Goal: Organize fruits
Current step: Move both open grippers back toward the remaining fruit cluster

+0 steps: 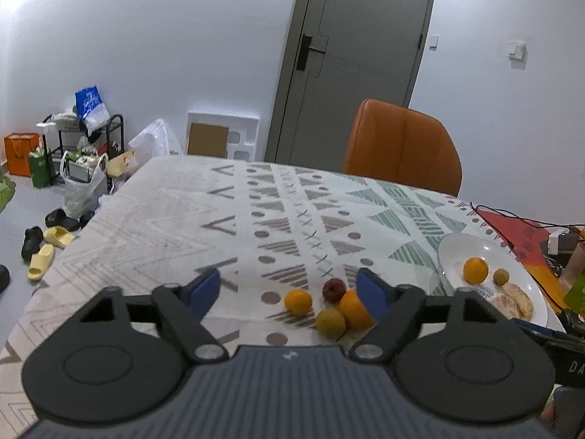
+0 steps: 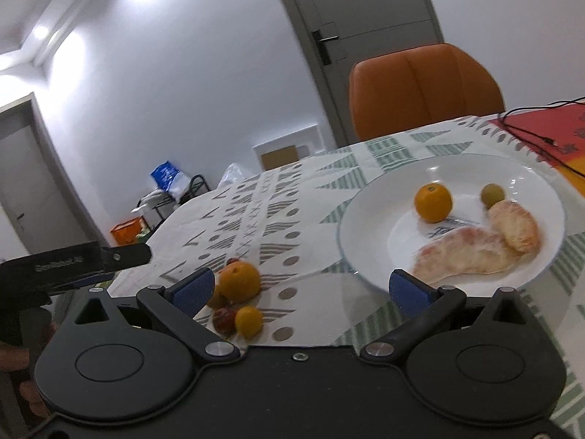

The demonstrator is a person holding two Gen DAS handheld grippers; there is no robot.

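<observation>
Four loose fruits huddle on the patterned tablecloth (image 1: 175,212): a big orange (image 1: 353,309), a small orange (image 1: 298,301), a green fruit (image 1: 331,323) and a dark red fruit (image 1: 333,290). At three o'clock, the white plate (image 2: 369,212) holds another orange (image 2: 433,202). The left gripper (image 1: 292,287) is spread wide, empty; the right gripper (image 2: 301,291) likewise.

Desk (image 1: 175,219) covered by matt printed cloth. Plate (image 2: 365,219) glossy white, ceramic-looking, highlights seen. Chair (image 2: 424,87) smooth orange leather-like. Left gripper (image 1: 289,289) body matt black plastic, ribbed grey housing, metal pivot pins. Oranges (image 1: 298,301) finely dimpled, slight sheen.
</observation>
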